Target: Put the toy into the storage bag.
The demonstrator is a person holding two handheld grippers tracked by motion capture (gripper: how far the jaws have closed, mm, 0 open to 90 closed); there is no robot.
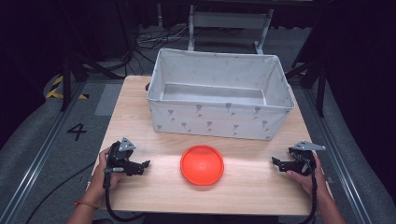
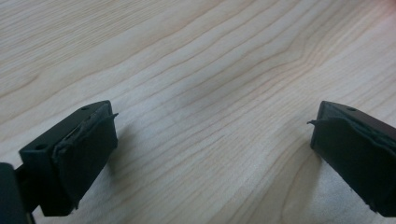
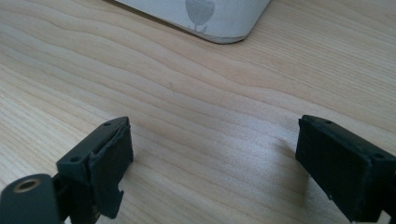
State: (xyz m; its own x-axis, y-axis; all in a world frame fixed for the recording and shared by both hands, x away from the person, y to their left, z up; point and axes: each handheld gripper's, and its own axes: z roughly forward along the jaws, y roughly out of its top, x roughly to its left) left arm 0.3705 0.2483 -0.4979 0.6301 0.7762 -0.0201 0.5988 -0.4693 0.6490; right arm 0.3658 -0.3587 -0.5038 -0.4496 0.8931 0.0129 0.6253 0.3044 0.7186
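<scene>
An orange-red round disc (image 1: 202, 164) lies flat on the wooden table (image 1: 252, 186), in front of a white fabric bin (image 1: 219, 93). My left gripper (image 1: 145, 164) rests low on the table left of the disc, jaws pointing toward it, open with bare wood between the pads (image 2: 88, 154). My right gripper (image 1: 275, 162) sits right of the disc, also aimed inward and open; its pads (image 3: 112, 163) stand wide apart over bare wood. A corner of the bin (image 3: 210, 18) shows at the top of the right gripper view. Neither gripper touches the disc.
The bin is open-topped, looks empty inside and takes up the far half of the table. Beyond the table are a metal frame (image 1: 229, 23), cables on the floor and dark surroundings. A rail (image 1: 37, 154) runs along the floor at left.
</scene>
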